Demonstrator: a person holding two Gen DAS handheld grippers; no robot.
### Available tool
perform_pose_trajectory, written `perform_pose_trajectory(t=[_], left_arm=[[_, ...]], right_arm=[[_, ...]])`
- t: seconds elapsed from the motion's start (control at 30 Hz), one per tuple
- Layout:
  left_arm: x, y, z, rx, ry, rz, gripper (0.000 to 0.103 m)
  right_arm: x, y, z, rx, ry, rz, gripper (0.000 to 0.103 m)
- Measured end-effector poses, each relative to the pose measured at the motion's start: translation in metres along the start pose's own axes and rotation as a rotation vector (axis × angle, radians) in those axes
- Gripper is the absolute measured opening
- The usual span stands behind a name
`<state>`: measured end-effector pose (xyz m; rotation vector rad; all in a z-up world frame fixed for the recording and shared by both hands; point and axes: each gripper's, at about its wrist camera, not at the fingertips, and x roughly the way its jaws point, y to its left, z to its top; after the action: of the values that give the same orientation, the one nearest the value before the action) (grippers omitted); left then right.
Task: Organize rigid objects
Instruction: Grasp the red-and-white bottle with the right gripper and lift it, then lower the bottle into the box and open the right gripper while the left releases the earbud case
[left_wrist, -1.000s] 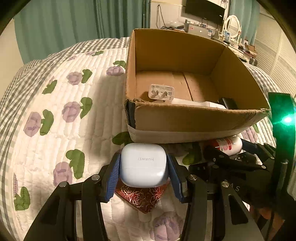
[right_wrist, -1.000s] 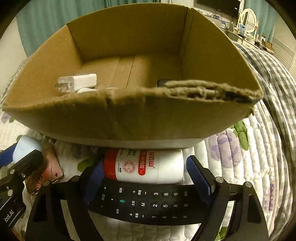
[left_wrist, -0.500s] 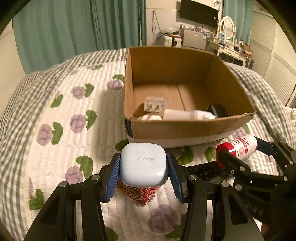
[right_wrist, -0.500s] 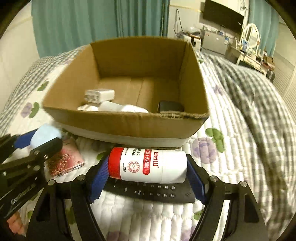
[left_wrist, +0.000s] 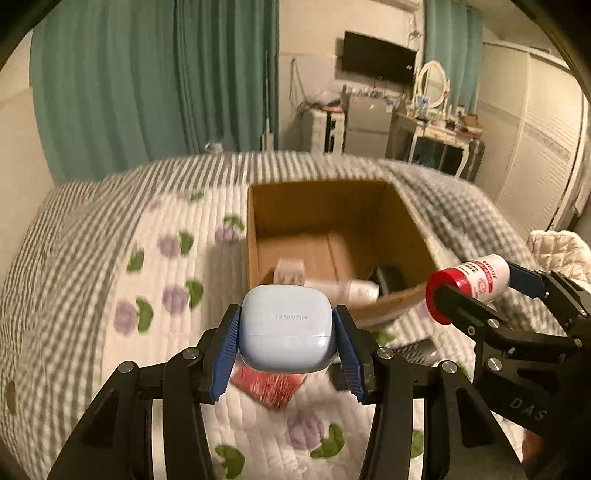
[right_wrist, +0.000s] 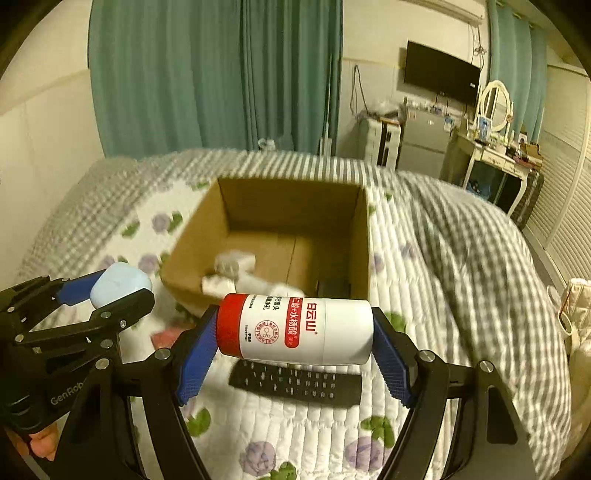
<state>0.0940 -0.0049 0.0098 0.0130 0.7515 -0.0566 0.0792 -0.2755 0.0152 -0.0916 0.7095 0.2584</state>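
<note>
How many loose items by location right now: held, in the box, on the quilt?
Held: 2, pale blue earbud case, red-capped white bottle
In the cardboard box: 3 discernible, white charger, white tube, black object
On the quilt: 2, black remote, red patterned packet
Total: 7

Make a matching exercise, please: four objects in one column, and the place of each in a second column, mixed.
1. earbuds case
2. red-capped bottle
3. remote control
4. white charger

a. inside the cardboard box
b. lying on the quilt
c. held in the left gripper
d. held in the right gripper

Pairs: 1-c, 2-d, 3-b, 4-a
</note>
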Motion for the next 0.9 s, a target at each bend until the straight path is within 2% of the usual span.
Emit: perform_pose_trajectory(t=[0.2, 0.37, 0.47, 0.67, 0.8, 0.9], left_arm=[[0.012, -0.009, 0.046, 0.048, -0.048, 0.002, 0.051], [0.059, -0.014, 0.073, 0.033, 0.020, -0.036, 0.051], [0.089, -0.015, 0.077, 0.008, 0.059, -0.064, 0.051], [0.143, -0.022, 0.068, 0.040, 0.105, -0.068, 0.051], [0.162, -0.027, 0.064, 0.060, 0.105, -0.070, 0.051], [0.165, -0.029, 0.062, 0.073, 0.102, -0.071, 0.055]], right_arm=[[-0.008, -0.016, 0.042, 0.020, -0.070, 0.006, 0.077], [0.009, -0.032, 0.075, 0.049, -0.097, 0.017, 0.077], [0.030, -0.040, 0.086, 0.037, -0.084, 0.018, 0.077], [0.075, -0.063, 0.088, 0.052, -0.051, 0.011, 0.077], [0.096, -0.072, 0.085, 0.064, -0.033, 0.013, 0.077], [0.105, -0.075, 0.082, 0.067, -0.027, 0.015, 0.077]])
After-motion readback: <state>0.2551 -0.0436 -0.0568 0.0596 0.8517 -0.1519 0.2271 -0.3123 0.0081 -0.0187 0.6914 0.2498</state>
